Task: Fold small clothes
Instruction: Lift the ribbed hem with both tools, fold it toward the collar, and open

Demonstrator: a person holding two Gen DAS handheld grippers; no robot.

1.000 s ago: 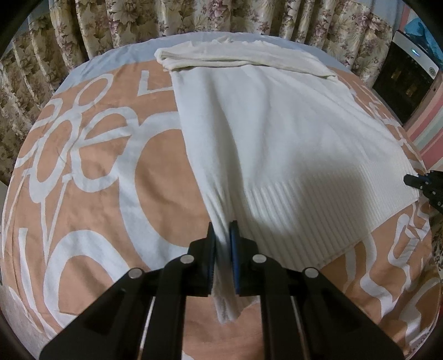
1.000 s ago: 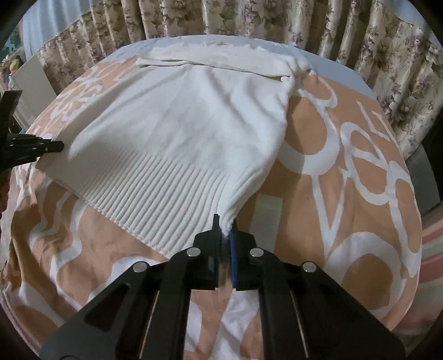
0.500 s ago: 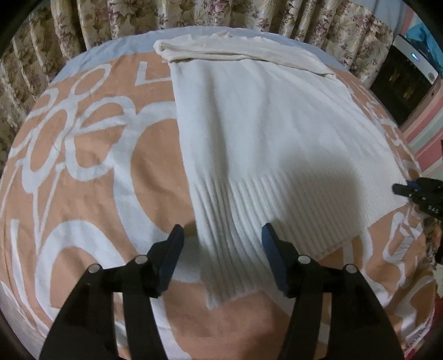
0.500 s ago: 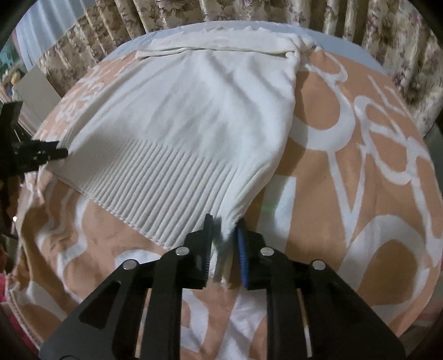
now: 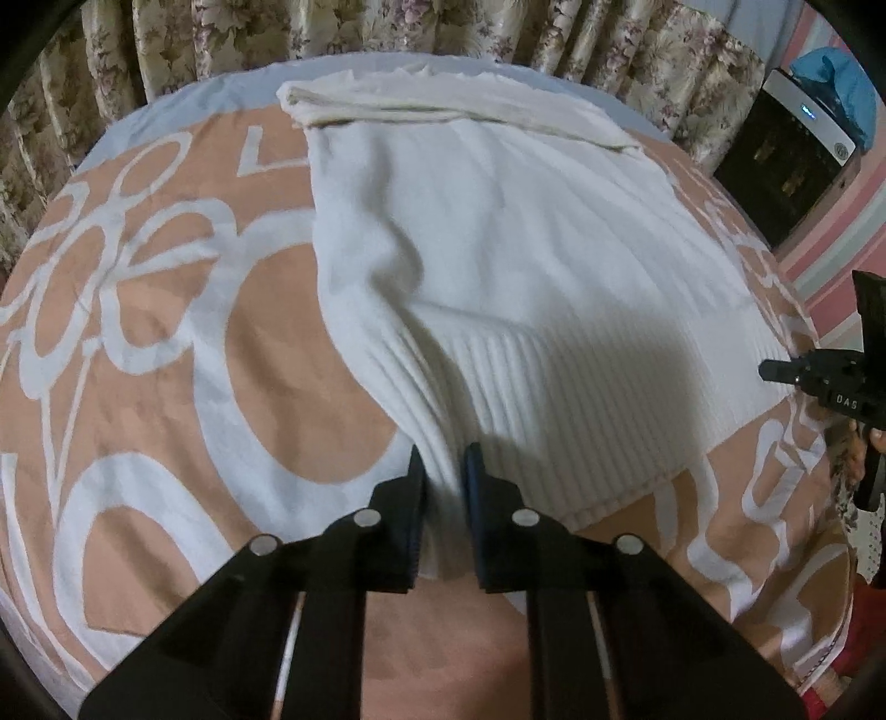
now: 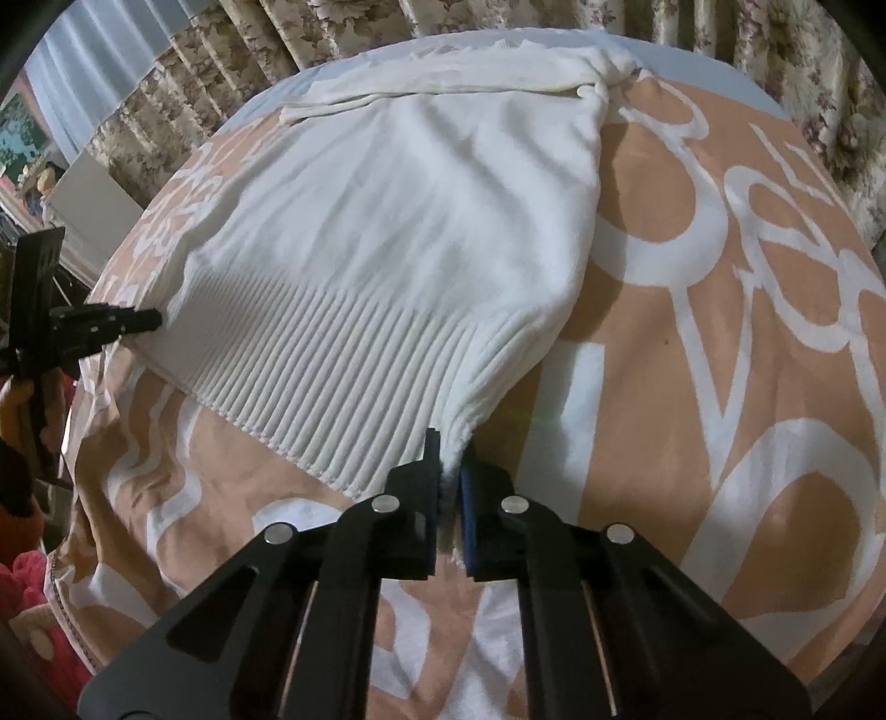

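Ribbed white sweater [image 5: 498, 266] — hem corners pinched

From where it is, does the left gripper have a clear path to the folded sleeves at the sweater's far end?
Probably not yet: the left gripper is shut on the sweater hem; nothing blocks the sleeves otherwise.

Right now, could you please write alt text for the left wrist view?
The left gripper pinches the ribbed hem of a white sweater spread flat on a peach-and-white patterned bedspread. The right gripper enters at the right edge; floral curtains hang behind.
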